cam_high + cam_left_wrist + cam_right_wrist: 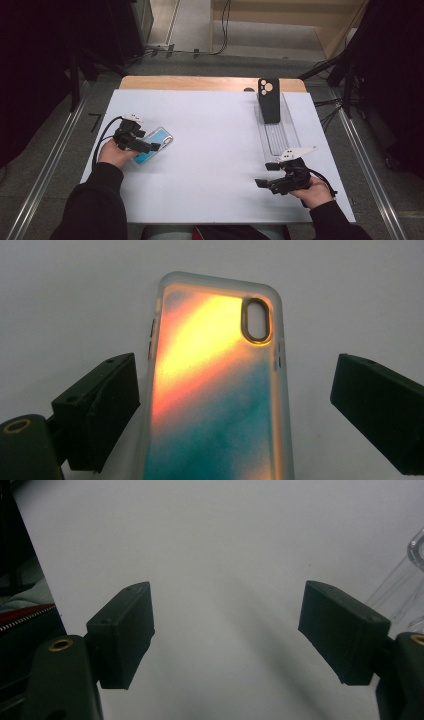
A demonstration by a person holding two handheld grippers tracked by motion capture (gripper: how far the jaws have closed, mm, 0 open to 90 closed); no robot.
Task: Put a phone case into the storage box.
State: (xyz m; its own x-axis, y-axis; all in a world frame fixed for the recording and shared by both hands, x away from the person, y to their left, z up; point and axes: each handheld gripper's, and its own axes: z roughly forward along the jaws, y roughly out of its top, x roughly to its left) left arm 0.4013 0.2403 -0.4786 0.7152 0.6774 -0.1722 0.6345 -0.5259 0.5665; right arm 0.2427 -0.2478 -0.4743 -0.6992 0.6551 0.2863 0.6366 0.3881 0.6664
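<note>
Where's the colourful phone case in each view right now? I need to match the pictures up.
High view: the colourful phone case lies flat on the left part of the white table sheet, under the left gripper.
Left gripper view: centre, between the open jaws, camera cutout at the far end.
Right gripper view: not in it.
Shared landmark: the white table sheet.

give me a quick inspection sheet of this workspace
surface: white sheet on a wooden table
job's things: colourful phone case lying flat between the open jaws of the left gripper, pads apart from it
clutter: black phone case propped upright in a clear rack
grippers: right gripper open, nothing between its jaws
cables: black cable trails from the left gripper
surroundings: grey floor, cables beyond the table
</note>
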